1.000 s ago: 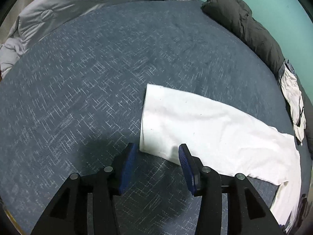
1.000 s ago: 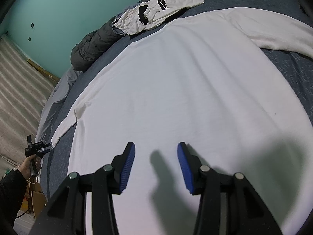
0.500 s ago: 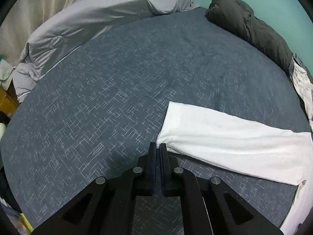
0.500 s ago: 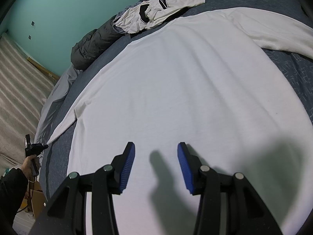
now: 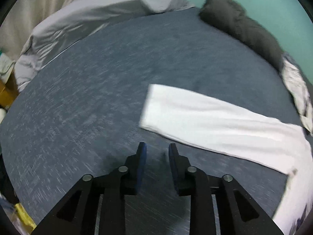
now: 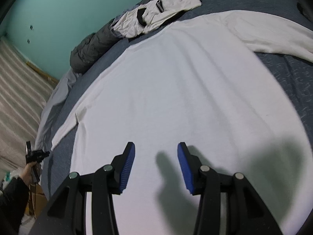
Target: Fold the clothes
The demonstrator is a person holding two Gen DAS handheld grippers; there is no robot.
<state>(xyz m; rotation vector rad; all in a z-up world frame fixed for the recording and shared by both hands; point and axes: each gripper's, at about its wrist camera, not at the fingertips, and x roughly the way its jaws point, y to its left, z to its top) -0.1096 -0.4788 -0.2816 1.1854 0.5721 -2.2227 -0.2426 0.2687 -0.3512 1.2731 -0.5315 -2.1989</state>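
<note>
Your left gripper hangs spread and empty beside the sleeve, right gripper spread over the shirt, probably lining up the fold.

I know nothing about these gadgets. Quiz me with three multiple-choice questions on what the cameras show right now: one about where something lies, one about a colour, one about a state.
1. Where does the white shirt lie?
A. spread flat on the blue bed cover
B. on a hanger
C. in a basket

2. What colour is the wall?
A. red
B. turquoise
C. black

3. How is the left claw?
A. shut on the sleeve
B. out of view
C. open, holding nothing

Answers: 1 A, the shirt lies flat under the right claw. 2 B, turquoise shows behind the bed. 3 C, a gap shows between its fingers, with the sleeve lying apart from them.
</note>
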